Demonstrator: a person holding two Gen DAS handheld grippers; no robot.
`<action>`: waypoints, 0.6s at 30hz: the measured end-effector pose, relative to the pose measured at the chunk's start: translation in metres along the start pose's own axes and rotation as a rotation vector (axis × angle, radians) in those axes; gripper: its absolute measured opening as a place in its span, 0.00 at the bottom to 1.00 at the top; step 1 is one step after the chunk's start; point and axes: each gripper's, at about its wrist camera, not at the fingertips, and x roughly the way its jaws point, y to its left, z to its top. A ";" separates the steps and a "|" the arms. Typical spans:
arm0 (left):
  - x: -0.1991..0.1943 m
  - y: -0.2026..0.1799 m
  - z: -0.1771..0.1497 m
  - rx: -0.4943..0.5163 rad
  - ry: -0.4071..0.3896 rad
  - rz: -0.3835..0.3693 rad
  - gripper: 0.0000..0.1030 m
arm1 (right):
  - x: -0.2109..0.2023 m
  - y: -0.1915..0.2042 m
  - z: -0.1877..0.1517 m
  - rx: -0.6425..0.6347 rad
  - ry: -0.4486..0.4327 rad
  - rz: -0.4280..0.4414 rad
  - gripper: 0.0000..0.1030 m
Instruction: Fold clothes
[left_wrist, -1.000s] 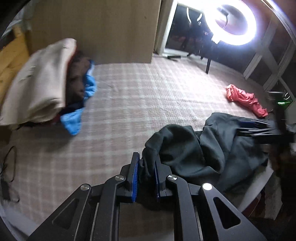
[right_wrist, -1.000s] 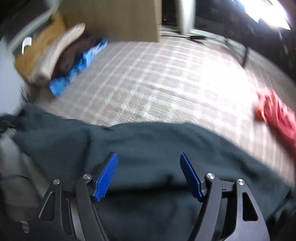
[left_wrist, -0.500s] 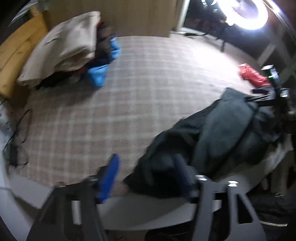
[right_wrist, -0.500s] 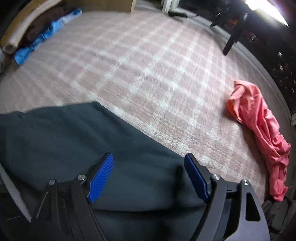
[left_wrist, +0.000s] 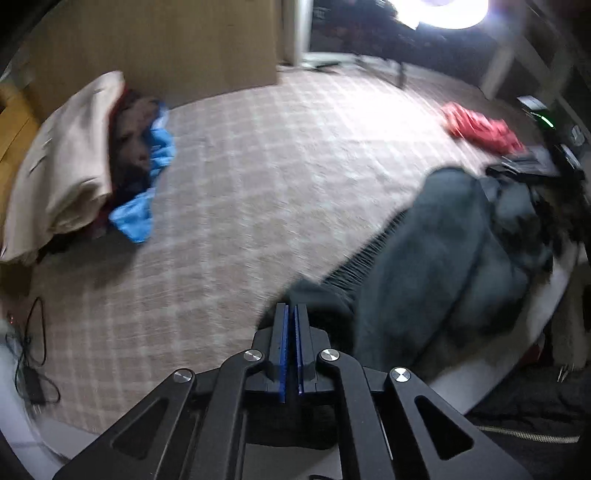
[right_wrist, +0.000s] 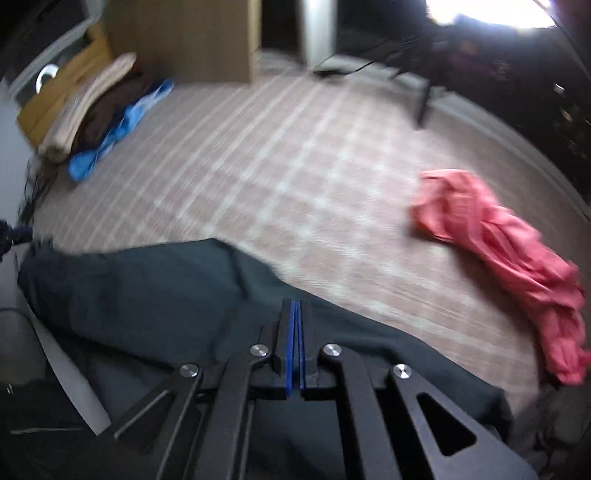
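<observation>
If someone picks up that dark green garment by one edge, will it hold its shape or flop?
Probably flop: the dark green garment lies in soft folds and drapes off the edge of the checked surface. It looks thickish, so likely somewhat heavy, sagging from wherever it is pinched. Pushed, it would probably bunch up rather than slide.

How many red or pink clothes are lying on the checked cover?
1. A crumpled pink-red cloth garment lies alone on the far right side of the beige checked cover, beyond the dark green garment. More could be hidden inside the folded pile at the far left.
</observation>
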 end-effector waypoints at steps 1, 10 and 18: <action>-0.002 0.007 -0.003 -0.015 0.001 0.005 0.05 | -0.009 -0.004 -0.009 0.024 -0.002 0.001 0.27; -0.008 0.023 -0.064 0.005 0.095 -0.044 0.46 | -0.013 0.093 -0.112 -0.101 0.128 0.182 0.70; 0.025 0.001 -0.062 0.084 0.107 -0.102 0.13 | 0.023 0.126 -0.116 -0.168 0.106 0.129 0.33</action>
